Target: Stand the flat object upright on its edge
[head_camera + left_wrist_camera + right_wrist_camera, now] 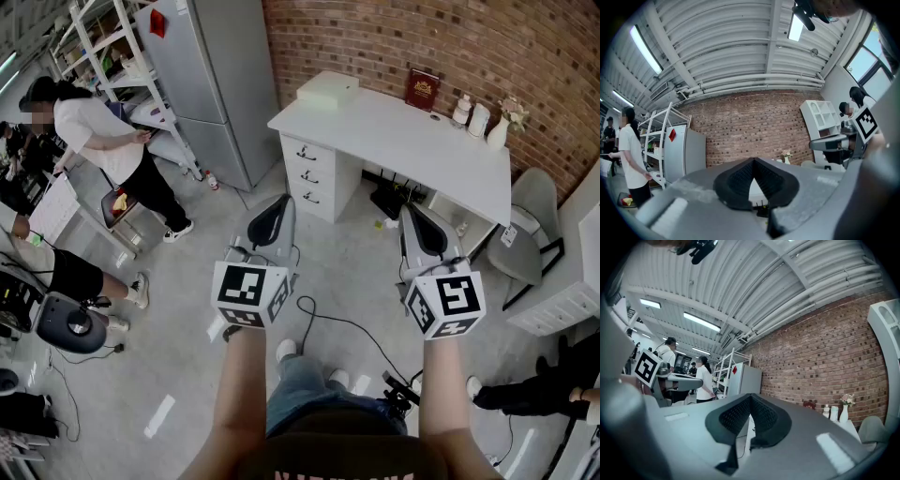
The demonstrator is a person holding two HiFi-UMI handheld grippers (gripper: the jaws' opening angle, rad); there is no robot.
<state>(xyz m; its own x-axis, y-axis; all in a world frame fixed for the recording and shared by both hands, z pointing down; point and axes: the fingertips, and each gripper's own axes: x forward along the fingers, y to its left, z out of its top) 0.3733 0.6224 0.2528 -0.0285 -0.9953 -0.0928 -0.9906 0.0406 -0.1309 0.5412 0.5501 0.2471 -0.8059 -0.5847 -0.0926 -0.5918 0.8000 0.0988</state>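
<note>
Open floor [347, 272] lies ahead up to the white desk [412, 131], with fridge [211, 84] left and chair [536, 202] right.

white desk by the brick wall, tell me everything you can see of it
The white desk stands against the brick wall, top smooth and matt. Three drawers with dark handles fill its left end; the right is open below. On top rest a pale box, a dark red book, white bottles and a vase.

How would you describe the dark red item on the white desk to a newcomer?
Find the white desk against the brick wall. At its back edge, by the wall, stands the dark red item, book-shaped with a gold mark. Everything else on the desk is white or pale green.
</note>
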